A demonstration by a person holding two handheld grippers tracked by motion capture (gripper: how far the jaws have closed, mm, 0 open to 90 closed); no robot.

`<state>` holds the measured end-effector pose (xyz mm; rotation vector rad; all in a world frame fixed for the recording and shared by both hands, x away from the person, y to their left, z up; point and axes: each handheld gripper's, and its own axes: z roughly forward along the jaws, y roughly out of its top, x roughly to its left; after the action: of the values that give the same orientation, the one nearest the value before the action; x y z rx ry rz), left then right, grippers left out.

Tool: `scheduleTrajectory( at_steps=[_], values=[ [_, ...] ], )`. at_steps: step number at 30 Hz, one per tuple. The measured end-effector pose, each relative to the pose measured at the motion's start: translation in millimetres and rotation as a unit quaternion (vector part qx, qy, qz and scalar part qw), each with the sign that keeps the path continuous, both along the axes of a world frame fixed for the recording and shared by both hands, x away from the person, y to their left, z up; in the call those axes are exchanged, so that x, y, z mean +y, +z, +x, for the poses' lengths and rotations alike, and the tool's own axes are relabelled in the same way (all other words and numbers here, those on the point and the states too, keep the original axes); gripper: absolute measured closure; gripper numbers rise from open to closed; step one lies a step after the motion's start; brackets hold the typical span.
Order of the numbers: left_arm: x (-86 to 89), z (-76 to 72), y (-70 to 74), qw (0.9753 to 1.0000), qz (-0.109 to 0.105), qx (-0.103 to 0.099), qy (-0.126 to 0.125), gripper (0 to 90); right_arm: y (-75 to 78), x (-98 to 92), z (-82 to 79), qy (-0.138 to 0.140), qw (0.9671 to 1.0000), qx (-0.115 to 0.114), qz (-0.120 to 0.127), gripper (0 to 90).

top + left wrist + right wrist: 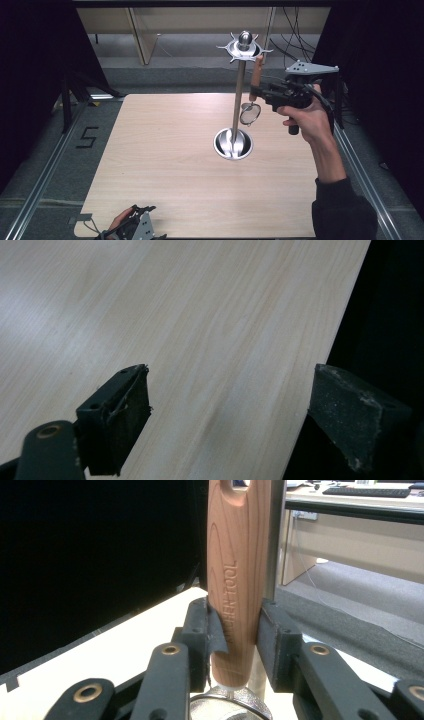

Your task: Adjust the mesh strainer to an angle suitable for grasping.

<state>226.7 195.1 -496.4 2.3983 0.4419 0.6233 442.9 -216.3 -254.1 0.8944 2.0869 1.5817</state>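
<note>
A metal utensil stand [239, 85] rises from a round base [233, 144] on the wooden table [165, 165], with a hooked ring [244, 47] at its top. My right gripper [256, 91] is shut on the wooden handle [256, 72] of a small metal strainer [249, 113], held upright just right of the pole below the hooks. In the right gripper view the handle [236, 575] stands between both pads, its hanging hole at the top. My left gripper [141, 210] rests at the table's near left edge, open [230, 415] and holding nothing.
Black curtains flank the table on both sides. Metal rails [45, 170] run along the floor beside the table. A wooden desk frame [145, 35] and cables [295, 35] stand behind it. The table's right edge [330, 350] drops off beside my left gripper.
</note>
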Motion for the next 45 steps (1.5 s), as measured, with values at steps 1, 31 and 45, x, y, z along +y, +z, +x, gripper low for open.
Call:
scheduleTrajectory(
  at_steps=[1, 31, 45],
  values=[
    [0.0, 0.1, -0.1, 1.0000, 0.000, 0.001, 0.000, 15.8, 0.3, 0.2, -0.3, -0.002, 1.0000, 0.004, -0.002, 69.1],
    [-0.1, 0.4, -0.5, 1.0000, 0.002, -0.001, 0.001, 15.7, -7.4, -3.8, -2.8, -0.002, 1.0000, -0.001, -0.007, 63.2],
    [-0.6, 0.3, -0.7, 1.0000, 0.001, -0.001, 0.000, 15.8, -28.4, -15.5, -29.3, -0.016, 0.9995, -0.027, 0.010, 52.8]
  ],
)
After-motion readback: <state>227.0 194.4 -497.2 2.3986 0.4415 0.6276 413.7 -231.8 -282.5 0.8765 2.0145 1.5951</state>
